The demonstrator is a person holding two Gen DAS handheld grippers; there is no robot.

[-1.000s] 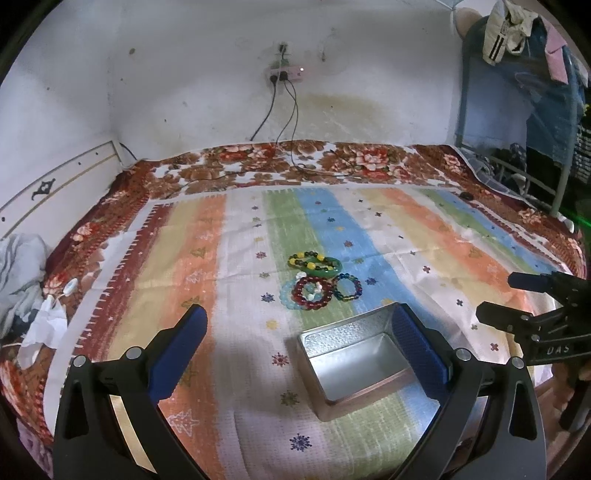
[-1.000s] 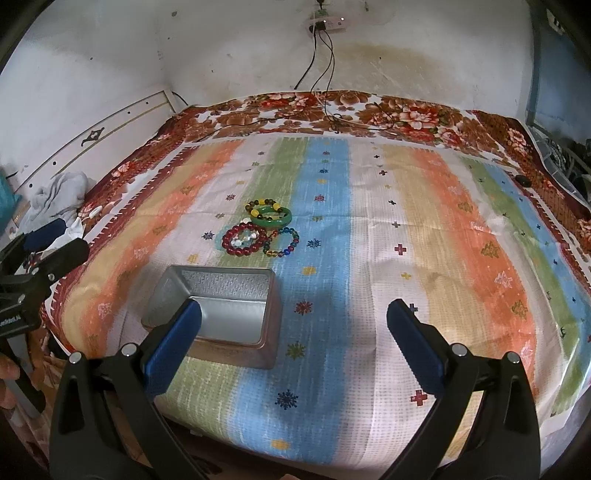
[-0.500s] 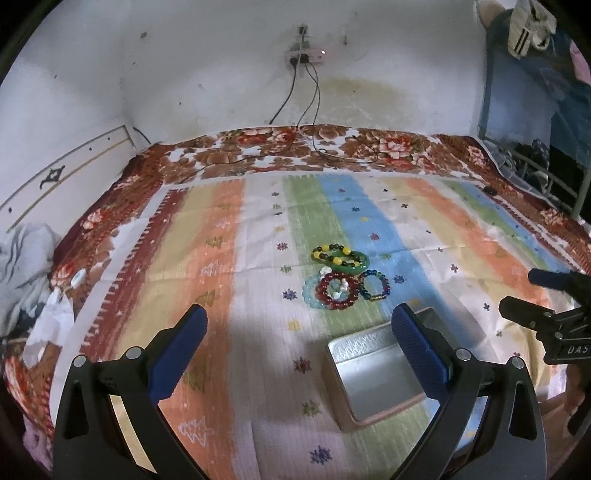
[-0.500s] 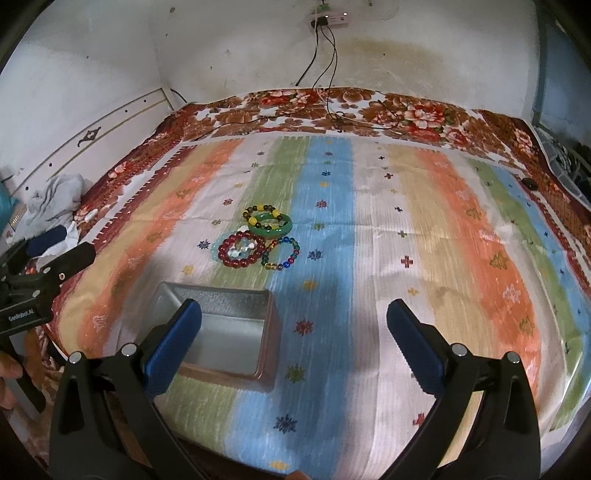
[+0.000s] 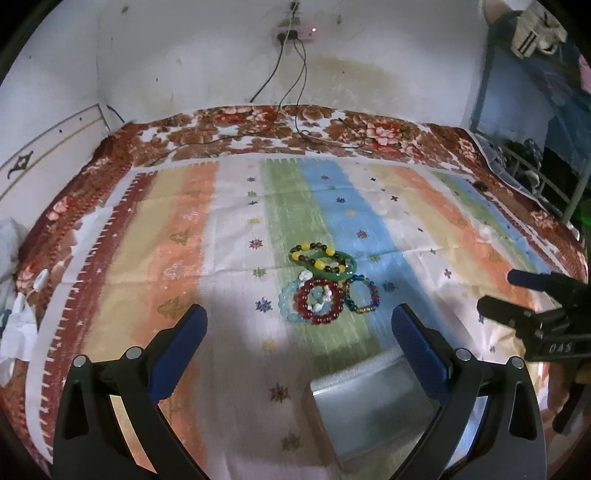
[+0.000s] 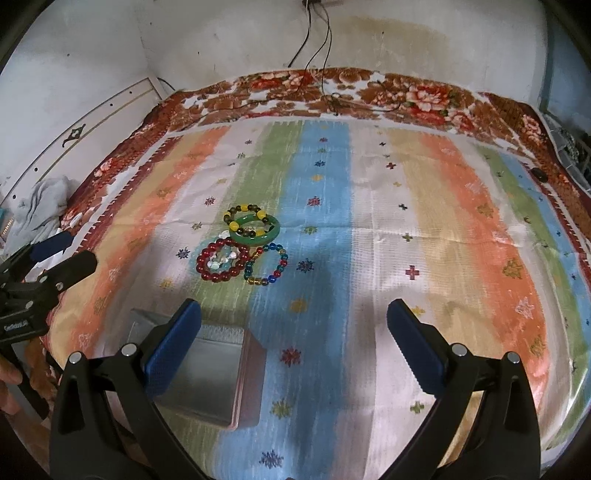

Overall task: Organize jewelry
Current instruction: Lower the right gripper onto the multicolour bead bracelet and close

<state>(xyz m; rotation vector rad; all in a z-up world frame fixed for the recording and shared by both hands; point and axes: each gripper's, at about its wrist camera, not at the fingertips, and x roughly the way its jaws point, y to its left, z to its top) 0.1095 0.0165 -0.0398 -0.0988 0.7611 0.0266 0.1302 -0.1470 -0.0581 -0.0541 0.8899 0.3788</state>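
A wide bed (image 6: 424, 229) fills the room, covered by a striped sheet (image 6: 325, 177) with bands of orange, green, blue and cream and many small star motifs. Under it lies a brown floral blanket (image 5: 258, 125), visible along the far edge. The wall (image 5: 184, 55) behind is white, with a large yellowish stain (image 6: 399, 40). A socket (image 5: 295, 33) hangs high on it, and 2 dark cables (image 5: 295, 74) fall down to the blanket. At the left stands a white headboard (image 6: 103, 114) with crumpled grey cloth (image 6: 44, 199) beside it. At the right is a metal frame (image 5: 484, 77) with clothes (image 5: 535, 33) hanging.
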